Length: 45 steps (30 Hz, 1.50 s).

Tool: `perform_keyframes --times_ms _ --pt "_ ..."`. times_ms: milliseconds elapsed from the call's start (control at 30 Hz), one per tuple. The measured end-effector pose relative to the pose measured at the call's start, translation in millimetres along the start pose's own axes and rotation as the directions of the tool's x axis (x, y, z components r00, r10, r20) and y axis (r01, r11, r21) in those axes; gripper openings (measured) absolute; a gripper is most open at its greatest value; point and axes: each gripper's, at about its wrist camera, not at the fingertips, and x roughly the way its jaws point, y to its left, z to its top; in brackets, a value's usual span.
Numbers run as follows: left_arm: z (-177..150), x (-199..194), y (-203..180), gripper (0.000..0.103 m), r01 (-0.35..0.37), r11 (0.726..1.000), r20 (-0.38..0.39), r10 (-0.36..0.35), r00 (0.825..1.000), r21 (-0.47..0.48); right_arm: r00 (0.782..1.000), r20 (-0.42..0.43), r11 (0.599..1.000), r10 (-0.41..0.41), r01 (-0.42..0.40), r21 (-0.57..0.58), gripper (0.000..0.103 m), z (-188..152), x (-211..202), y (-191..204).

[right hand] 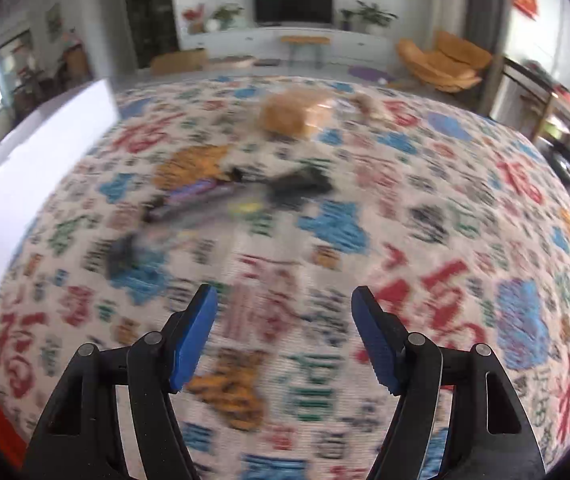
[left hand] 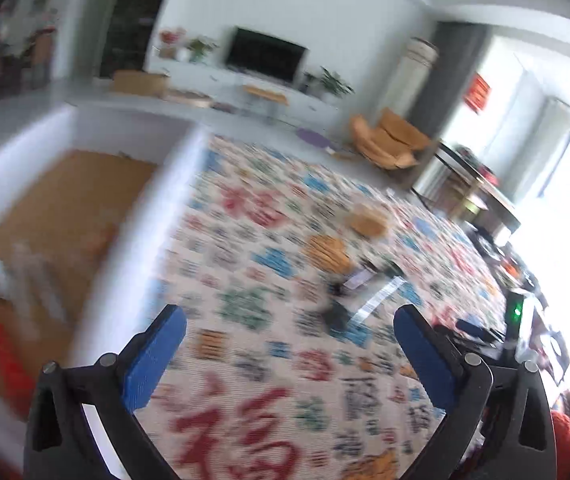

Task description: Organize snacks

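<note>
Both views are motion-blurred. My left gripper (left hand: 289, 316) is open and empty above the patterned tablecloth (left hand: 269, 360), just right of a white-walled box (left hand: 157, 208) with a brown floor that holds a red packet (left hand: 1, 356) and pale wrappers. My right gripper (right hand: 285, 296) is open and empty over the cloth (right hand: 425, 240). Ahead of it lie a purple snack bar (right hand: 189, 200), dark wrapped snacks (right hand: 301, 184), a small dark packet (right hand: 123, 254) and a bag of orange-brown bread (right hand: 293, 114). The left wrist view shows orange packets (left hand: 327, 250) and dark snacks (left hand: 337, 312).
The white box's wall (right hand: 45, 148) stands at the left edge of the table in the right wrist view. Beyond the table are a TV stand, plants, an orange chair (right hand: 441, 60) and a side table at the right.
</note>
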Motion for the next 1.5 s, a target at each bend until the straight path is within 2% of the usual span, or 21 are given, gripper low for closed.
perform_keyframes --times_ms 67,200,333,400,433,467,500,1500 --pt "-7 44 -15 0.103 -0.016 1.0 -0.07 0.018 0.997 0.023 0.995 -0.012 0.993 -0.095 0.096 0.063 0.073 -8 10 -46" --pt "-17 109 -21 0.102 -0.175 0.981 -0.107 0.184 0.977 0.086 0.983 -0.018 0.971 -0.182 0.183 0.157 0.073 -7 16 -105" --pt "-17 145 -6 0.102 -0.241 0.964 -0.109 0.253 0.961 0.114 0.976 -0.028 0.959 -0.215 0.216 0.185 0.074 -5 28 -126" --pt "-14 164 1 0.102 -0.271 0.954 -0.148 0.289 0.946 0.129 0.977 -0.034 0.953 -0.208 0.211 0.218 0.083 -6 35 -132" --pt "-13 169 -2 0.103 -0.308 0.937 -0.122 0.329 0.936 0.165 0.978 -0.043 0.949 -0.205 0.209 0.236 0.087 -5 38 -136" --pt "-12 178 -3 0.103 -0.336 0.922 -0.133 0.364 0.922 0.195 0.98 -0.045 0.948 -0.192 0.197 0.251 0.088 -5 39 -140" --pt "-11 180 -5 0.103 -0.345 0.913 -0.123 0.376 0.918 0.216 0.981 -0.046 0.947 -0.187 0.192 0.256 0.089 -6 40 -143" --pt "-9 182 2 0.103 -0.341 0.917 -0.129 0.37 0.92 0.207 0.981 -0.047 0.947 -0.19 0.196 0.253 0.09 -7 41 -142"
